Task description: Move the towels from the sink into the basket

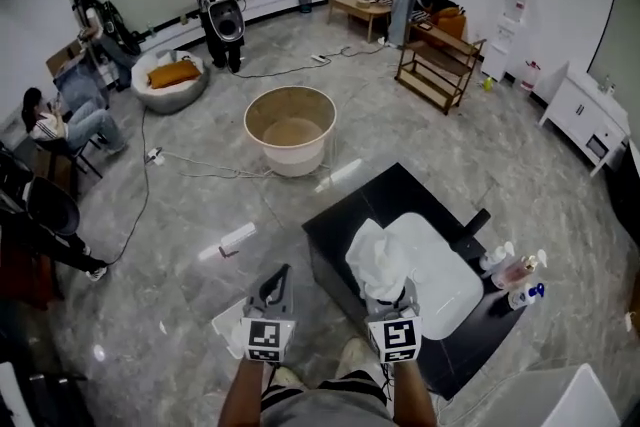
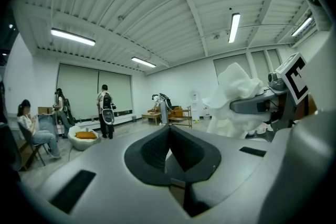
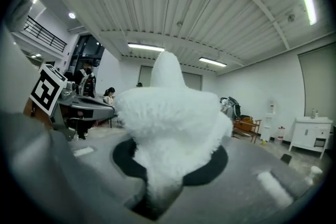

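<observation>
White fluffy towel (image 3: 170,113) is pinched in the right gripper's (image 1: 392,300) fingers. It is bunched over them, lifted just above the near-left end of the sink (image 1: 445,280) on the black table (image 1: 335,227). The left gripper (image 1: 275,287) has its fingers pressed together on nothing. The basket (image 1: 290,160), well apart on the far floor, looks bare inside, so the carry is yet to come.

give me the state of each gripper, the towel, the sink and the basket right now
left gripper, jaws shut, nothing between them
right gripper, jaws shut on the white towel
white towel, bunched, held up over the sink's near edge
sink, cannot tell whether more towels lie in it
basket, upright on the floor, no towel seen inside
</observation>
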